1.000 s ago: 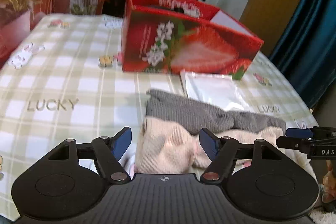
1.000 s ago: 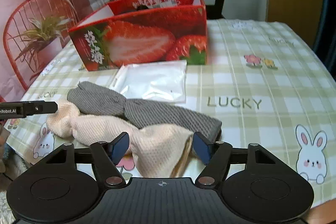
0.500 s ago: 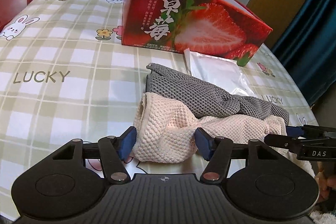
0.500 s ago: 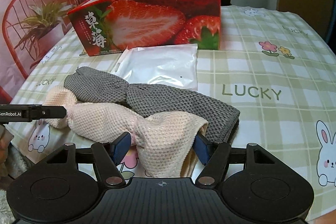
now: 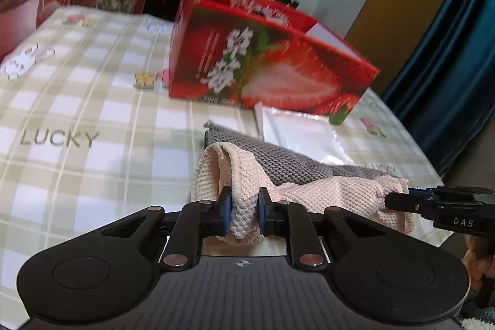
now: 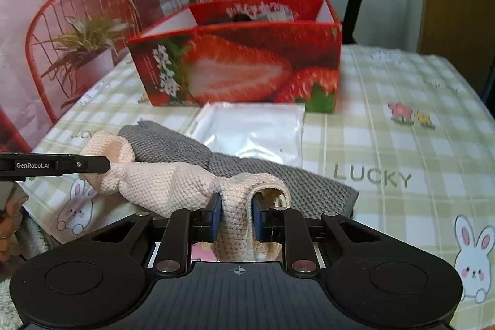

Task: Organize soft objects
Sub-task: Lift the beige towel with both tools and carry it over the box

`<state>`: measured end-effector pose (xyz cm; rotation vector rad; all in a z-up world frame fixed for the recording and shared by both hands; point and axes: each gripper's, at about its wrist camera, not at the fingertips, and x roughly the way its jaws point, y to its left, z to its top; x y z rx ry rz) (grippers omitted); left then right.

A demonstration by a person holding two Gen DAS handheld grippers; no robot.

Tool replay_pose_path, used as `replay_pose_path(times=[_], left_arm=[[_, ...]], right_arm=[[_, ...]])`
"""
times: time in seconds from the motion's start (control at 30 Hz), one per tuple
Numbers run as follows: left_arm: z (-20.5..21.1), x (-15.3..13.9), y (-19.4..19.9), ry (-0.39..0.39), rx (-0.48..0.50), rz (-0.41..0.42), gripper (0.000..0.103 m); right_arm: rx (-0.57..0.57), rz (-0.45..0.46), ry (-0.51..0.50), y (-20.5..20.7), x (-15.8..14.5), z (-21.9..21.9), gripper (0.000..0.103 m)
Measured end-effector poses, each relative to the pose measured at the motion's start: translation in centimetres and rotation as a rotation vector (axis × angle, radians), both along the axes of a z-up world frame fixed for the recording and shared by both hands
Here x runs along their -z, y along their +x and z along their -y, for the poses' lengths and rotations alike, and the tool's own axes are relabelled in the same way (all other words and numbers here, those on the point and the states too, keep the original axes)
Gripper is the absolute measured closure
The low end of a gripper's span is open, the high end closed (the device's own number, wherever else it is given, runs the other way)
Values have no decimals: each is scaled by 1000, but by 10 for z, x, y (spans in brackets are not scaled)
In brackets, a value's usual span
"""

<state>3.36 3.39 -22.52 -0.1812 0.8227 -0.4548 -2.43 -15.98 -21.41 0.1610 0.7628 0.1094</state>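
A cream waffle-knit cloth (image 5: 324, 190), bunched lengthwise along the near edge of the table, is seen pinched at both ends: its left end is caught between the blue pads of the left gripper (image 5: 243, 214) and its right end between those of the right gripper (image 6: 236, 214). Both pairs of jaws, wide apart around the fabric a second earlier, are closing to a narrow gap with folds of the cloth pressed between them. In the left wrist view the left end has been drawn up off the table into a raised loop, where half a second earlier it lay flat. Just behind it, partly overlapped, a grey waffle-knit cloth (image 6: 247, 166) is left lying on the green-and-white checked tablecloth (image 6: 402, 144). A clear plastic bag (image 6: 256, 126) is laid flat beyond the grey cloth, and a red open-topped cardboard box printed with strawberries (image 6: 235, 67) stands farther back, near the middle of the table. With both ends secured, the cream cloth appears ready to be lifted and spread or folded; the grey cloth remains to be dealt with, so the task is judged to be at an early stage.
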Motion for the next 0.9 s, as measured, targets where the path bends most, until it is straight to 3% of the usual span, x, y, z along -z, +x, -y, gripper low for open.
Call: replay_pose_path(times=[0.4,0.7,0.9], left_arm=[[-4,-62,0,-24,-4,208,86],[13,-108,47,-1,-12,327,86],[38,-120,100,68,-17,360,86]], right_arm=[[-29,174,-20,17,-60,10,84],[-39,290,-85,70,-101,26,84],[-32,311,-131,129,-112,40,85]])
